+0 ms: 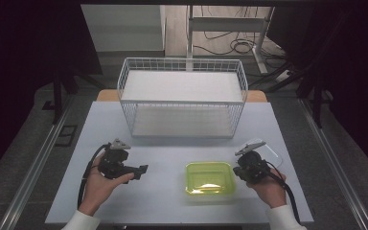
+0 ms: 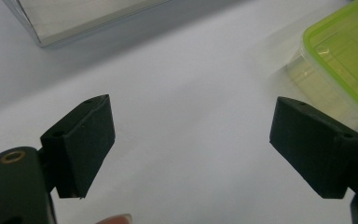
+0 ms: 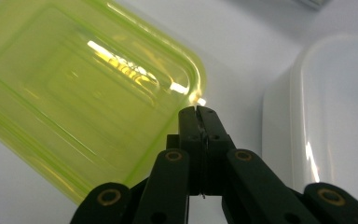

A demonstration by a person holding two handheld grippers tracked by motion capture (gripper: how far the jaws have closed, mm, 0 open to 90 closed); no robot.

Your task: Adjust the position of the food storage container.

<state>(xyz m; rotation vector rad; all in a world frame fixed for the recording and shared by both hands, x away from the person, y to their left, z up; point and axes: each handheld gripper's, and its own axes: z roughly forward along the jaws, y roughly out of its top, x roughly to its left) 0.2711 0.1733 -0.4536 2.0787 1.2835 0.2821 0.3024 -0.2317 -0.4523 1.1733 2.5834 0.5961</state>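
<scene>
High view takes in the whole pale grey table: a white wire basket with a flat white shelf stands at twelve o'clock, and a translucent lime-green rectangular plastic lid lies flat toward five o'clock of the table's middle. The left gripper, held in the person's left hand, sits at about eight o'clock, well apart from the lid. The right gripper sits just at the lid's three o'clock edge, with a clear plastic container half hidden behind it.

Left gripper view adds what the overhead cannot: the left gripper has its jaws spread wide with bare tabletop between them and nothing gripped; the lid shows at two o'clock and the basket's base at eleven.

Right gripper view shows the right gripper with jaws pressed together, their tips at the lid's corner rim; whether any rim is pinched between them I cannot tell. The container appears here as a milky white tub at three o'clock, beside the lid.
</scene>
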